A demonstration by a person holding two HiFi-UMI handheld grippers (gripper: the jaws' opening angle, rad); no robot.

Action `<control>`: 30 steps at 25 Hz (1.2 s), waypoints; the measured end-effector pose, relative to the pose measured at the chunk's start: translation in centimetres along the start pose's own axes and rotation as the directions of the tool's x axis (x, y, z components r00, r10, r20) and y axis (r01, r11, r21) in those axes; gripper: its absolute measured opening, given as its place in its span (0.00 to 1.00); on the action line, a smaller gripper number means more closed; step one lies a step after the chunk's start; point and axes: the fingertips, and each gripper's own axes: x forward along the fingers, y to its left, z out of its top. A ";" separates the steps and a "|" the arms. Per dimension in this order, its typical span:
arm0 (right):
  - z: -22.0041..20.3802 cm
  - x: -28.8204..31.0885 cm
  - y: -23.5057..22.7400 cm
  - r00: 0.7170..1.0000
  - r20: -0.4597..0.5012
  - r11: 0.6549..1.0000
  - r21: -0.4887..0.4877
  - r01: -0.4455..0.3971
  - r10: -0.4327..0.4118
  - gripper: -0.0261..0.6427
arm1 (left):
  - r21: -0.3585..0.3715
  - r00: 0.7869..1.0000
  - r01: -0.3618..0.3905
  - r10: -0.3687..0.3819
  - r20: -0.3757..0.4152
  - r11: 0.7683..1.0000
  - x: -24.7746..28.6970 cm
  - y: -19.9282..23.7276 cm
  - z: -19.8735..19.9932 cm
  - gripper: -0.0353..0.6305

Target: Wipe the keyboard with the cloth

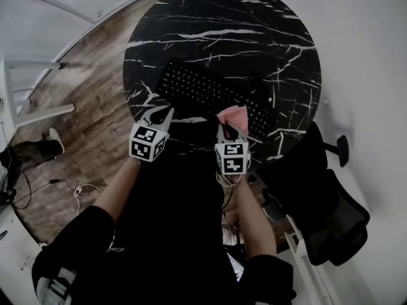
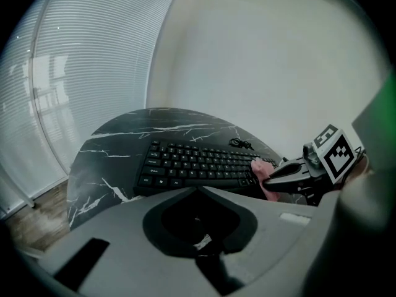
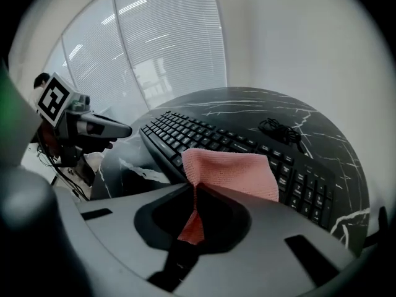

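The right gripper [image 1: 229, 127] has its jaws clenched on the pink cloth [image 3: 232, 172], at the near edge of the keyboard [image 1: 203, 93] on the bench [image 1: 254, 37]. The left gripper [image 1: 160, 117] has its jaws pressed together, empty.

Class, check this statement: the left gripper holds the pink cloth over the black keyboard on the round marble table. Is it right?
Wrong gripper. The right gripper holds the pink cloth over the black keyboard on the round marble table, as the right gripper view shows. The left gripper is shut on nothing.
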 end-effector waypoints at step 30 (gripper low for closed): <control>8.4 7.8 11.9 0.989 0.008 0.985 -0.083 -0.148 0.149 0.05 | -0.052 0.999 -0.037 0.036 -0.009 0.998 -2.6 9.4 -0.3 0.05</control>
